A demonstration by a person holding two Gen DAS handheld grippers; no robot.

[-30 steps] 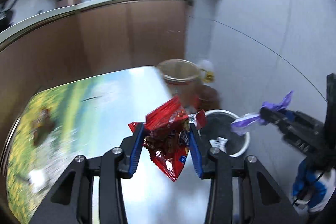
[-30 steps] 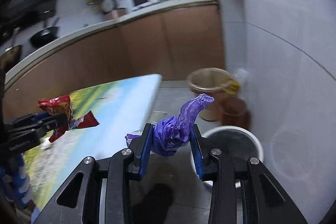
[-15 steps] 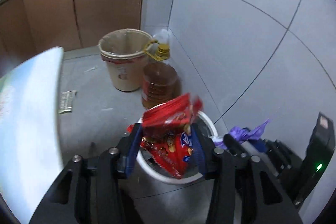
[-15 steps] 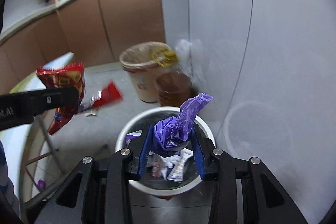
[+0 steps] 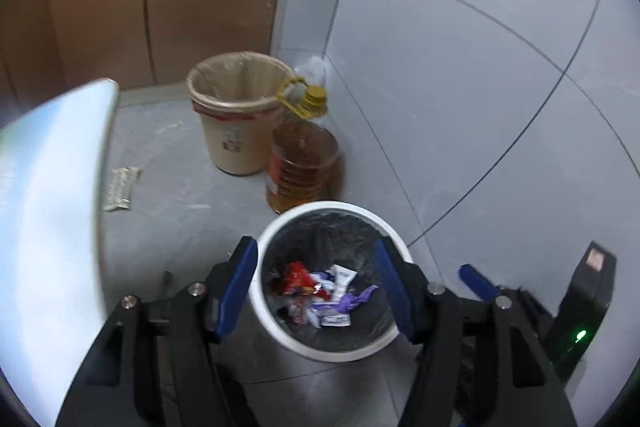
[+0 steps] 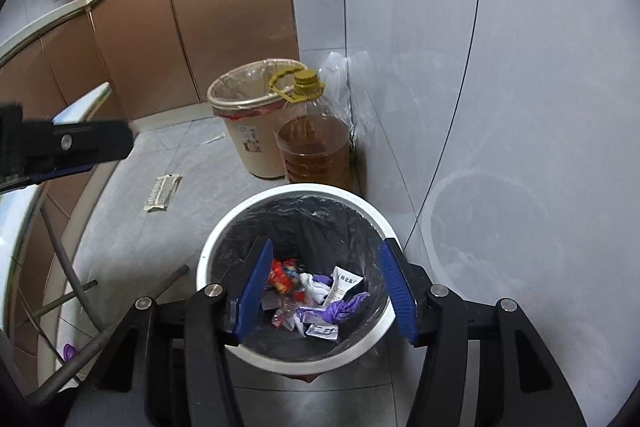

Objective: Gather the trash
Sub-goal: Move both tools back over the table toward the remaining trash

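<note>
On the grey floor (image 6: 168, 227) stand a white bin (image 6: 216, 239), a beige bucket (image 6: 256, 151) and an oil jug (image 6: 316, 151); a flat wrapper (image 6: 162, 193) lies nearby.

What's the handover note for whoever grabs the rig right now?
Left gripper: open, empty, above the white bin.
Right gripper: open, empty, over the same bin.
Red snack wrapper and purple wrapper lie inside the bin among other scraps.
Done: both pieces dropped in.
Left: a flat wrapper lies on the floor near the beige bin; possibly the next pickup.
</note>
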